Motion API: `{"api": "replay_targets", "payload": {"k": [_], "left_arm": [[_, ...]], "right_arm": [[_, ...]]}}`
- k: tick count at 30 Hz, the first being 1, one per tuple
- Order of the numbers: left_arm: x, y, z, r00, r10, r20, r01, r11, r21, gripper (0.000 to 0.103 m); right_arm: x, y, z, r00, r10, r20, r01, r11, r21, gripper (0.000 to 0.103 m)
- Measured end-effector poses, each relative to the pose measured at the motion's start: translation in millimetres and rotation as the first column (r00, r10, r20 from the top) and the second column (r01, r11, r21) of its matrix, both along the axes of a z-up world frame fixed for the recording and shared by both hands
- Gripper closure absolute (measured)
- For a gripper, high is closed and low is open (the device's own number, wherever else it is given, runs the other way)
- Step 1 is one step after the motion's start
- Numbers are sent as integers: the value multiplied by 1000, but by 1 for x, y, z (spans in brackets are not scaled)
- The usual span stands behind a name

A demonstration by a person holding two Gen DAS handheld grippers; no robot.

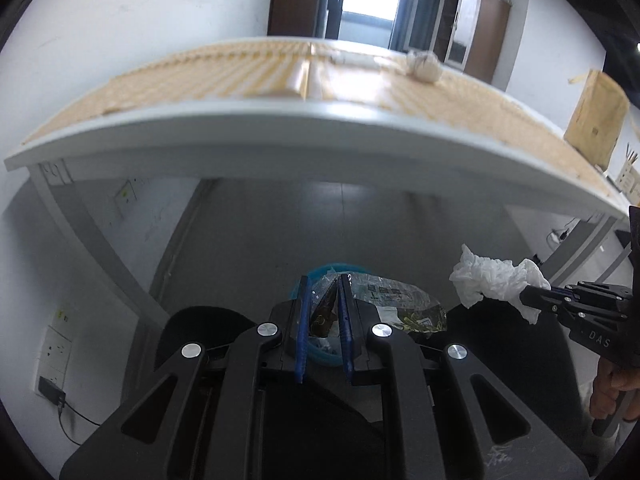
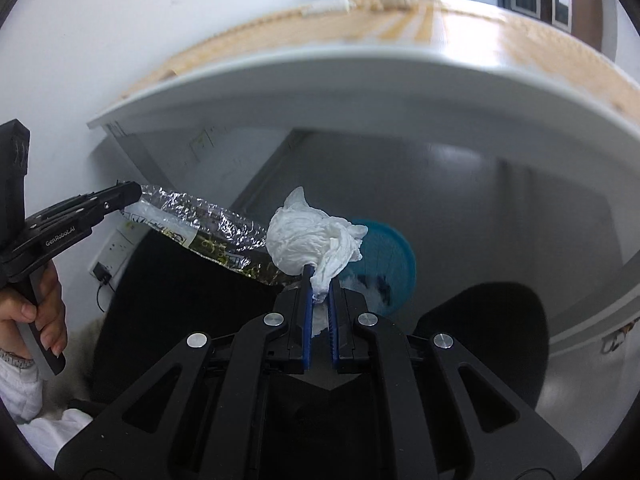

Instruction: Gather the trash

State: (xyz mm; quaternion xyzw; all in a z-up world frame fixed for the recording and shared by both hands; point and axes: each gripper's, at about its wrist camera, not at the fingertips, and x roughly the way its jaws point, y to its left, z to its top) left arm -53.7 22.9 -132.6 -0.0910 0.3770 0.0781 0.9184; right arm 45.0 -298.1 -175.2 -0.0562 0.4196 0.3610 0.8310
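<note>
Left tool (image 1: 324, 304) is clamped narrow on a crinkled foil snack wrapper (image 1: 392, 304), which trails off toward 3 o'clock from the pads; in the right wrist view the same wrapper (image 2: 200, 224) hangs from that tool's tip (image 2: 132, 194) at 9 o'clock, with a hand (image 2: 36, 312) on the grip below it. Right tool (image 2: 320, 288) is fully shut on a wad of white tissue (image 2: 308, 240), pinched only by a thin tail while the bulk sits above the pads; from the left wrist view that tissue (image 1: 496, 280) shows at 3 o'clock. Below both loads, on the floor under the counter (image 1: 280, 128), sits a blue bin (image 2: 384, 256), just visible behind the left tool (image 1: 340, 270). 1 more crumpled paper ball (image 1: 424, 65) waits on the counter top at 1 o'clock. Judging from this, the risk lies at release: the wrapper is light and long, so it may catch the bin rim or drift to the floor, and the tissue's thin tail could slip early if either hand swings, since neither load looks centred over the bin opening.
</note>
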Motion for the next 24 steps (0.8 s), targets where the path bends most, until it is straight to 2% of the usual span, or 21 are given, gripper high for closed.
{"api": "replay_targets", "payload": {"k": [5,11,18,21,24], "left_arm": [[18,-4,-28,999,-7,-53,8,1000,10,91],[45,-5,-62,992,-1,-129,3,1000,17,91],[77,-6,-88,986,16,-166,-6,998,64,91],[90,-8,-107,977,10,-211,9,996,87,91],[104,3,-123,966,29,-257,-20,999,39,91]], "right_arm": [[19,7,-30,997,-18,-76,16,1000,-24,97],[40,23,-63,992,-39,-124,31,997,-71,97],[59,37,-101,981,-73,-179,49,990,-132,97],[70,45,-114,975,-98,-200,68,986,-153,97],[80,55,-123,972,-103,-209,67,982,-174,97]]}}
